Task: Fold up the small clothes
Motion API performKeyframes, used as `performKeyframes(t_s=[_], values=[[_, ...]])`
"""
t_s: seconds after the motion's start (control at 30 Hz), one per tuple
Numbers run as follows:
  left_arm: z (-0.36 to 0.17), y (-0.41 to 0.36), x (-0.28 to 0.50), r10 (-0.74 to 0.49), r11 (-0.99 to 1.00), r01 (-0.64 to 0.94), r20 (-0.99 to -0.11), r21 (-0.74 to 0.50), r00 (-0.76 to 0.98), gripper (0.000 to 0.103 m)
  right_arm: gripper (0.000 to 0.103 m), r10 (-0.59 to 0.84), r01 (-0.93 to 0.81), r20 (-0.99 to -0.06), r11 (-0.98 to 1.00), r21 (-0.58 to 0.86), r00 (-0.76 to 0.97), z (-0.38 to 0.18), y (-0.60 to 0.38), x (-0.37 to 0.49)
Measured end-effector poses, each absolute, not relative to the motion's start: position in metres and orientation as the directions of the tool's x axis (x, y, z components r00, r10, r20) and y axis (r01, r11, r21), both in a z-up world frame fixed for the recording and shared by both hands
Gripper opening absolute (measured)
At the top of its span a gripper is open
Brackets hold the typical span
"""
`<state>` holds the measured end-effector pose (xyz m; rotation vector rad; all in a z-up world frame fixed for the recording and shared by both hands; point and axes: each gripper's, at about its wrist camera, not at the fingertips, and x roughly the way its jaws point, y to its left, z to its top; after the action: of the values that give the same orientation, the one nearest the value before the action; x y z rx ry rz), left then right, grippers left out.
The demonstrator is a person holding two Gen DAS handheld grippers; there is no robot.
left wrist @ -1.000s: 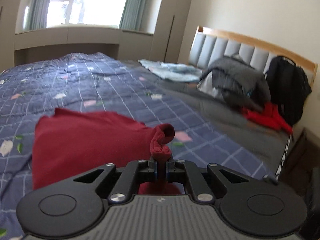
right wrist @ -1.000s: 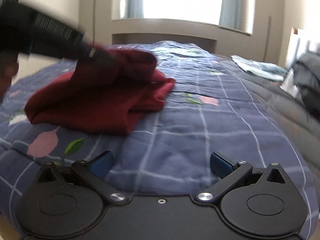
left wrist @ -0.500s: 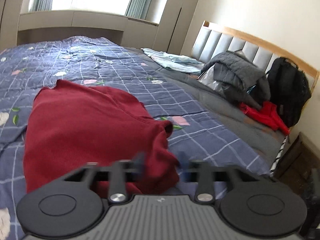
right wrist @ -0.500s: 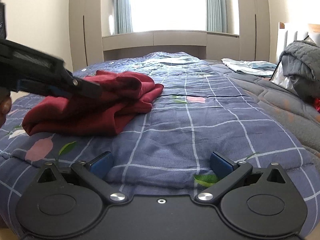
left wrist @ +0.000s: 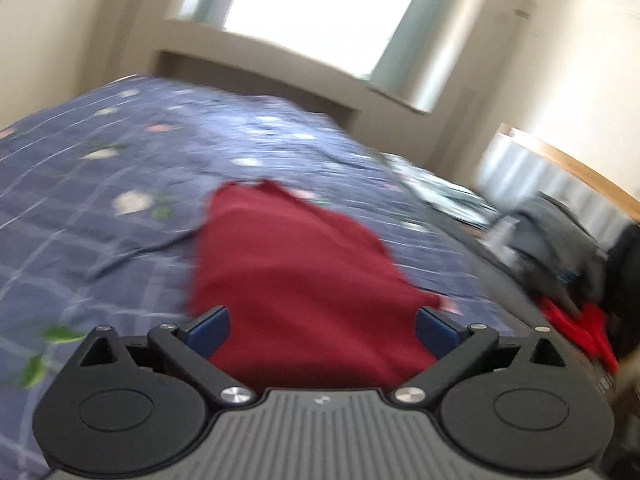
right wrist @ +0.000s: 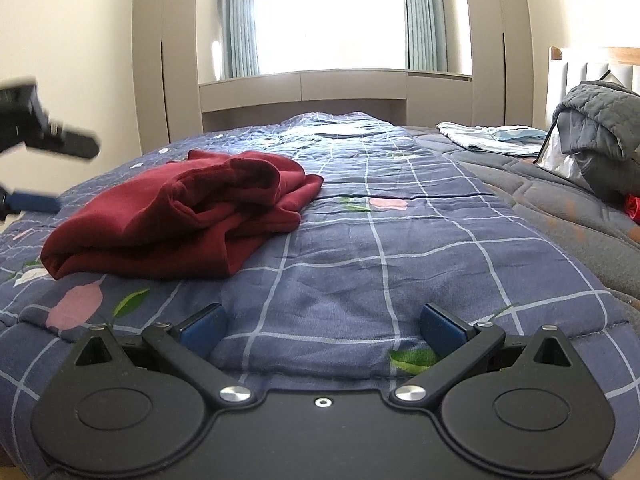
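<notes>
The dark red garment [right wrist: 180, 216] lies in a loose, half-folded heap on the blue checked quilt [right wrist: 400, 248] that covers the bed, with its upper layer bunched and rumpled over the lower one. The right tongs [right wrist: 322, 330] hover low over the quilt with their blue-padded fingers [right wrist: 202, 328] spread wide apart and nothing between them; the garment sits ahead of them and off to their left, apart from both fingers. In the left wrist view, which is blurred, the left tongs [left wrist: 323, 326] are likewise spread wide and grip nothing, and the garment [left wrist: 296, 280] fills the space straight ahead, its near edge running under and between the two blue fingers [left wrist: 208, 328]; whether either finger touches the cloth cannot be told. From the right wrist view the left tongs [right wrist: 36, 172] show at the far left edge, raised above the quilt just beyond the garment's left side. Farther from the garment, toward the headboard [right wrist: 592, 68], a grey padded jacket [right wrist: 600, 128] is piled on a grey blanket [right wrist: 540, 192], and a pale blue cloth [right wrist: 488, 138] lies flat beside it.
</notes>
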<state>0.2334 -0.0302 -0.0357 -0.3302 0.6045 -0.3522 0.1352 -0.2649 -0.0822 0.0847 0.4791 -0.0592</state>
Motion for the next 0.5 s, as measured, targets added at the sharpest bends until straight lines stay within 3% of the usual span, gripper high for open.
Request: performKeyframes(t_s=[0.3,0.5], values=[[-0.065,0.001,0.253,-0.314,0.922,0.114,-0.541,-0.37,0.781,0.102,0.103,-0.003,0.099,-0.398,0.97,0.223,0.917,-0.041,-0.264,0.142],[-0.088,0.001,0.25,-0.31,0.92,0.095,-0.555,-0.381,0.772,0.102,0.103,0.075,0.041,-0.442,0.968,0.246,0.894,-0.031,-0.235,0.193]])
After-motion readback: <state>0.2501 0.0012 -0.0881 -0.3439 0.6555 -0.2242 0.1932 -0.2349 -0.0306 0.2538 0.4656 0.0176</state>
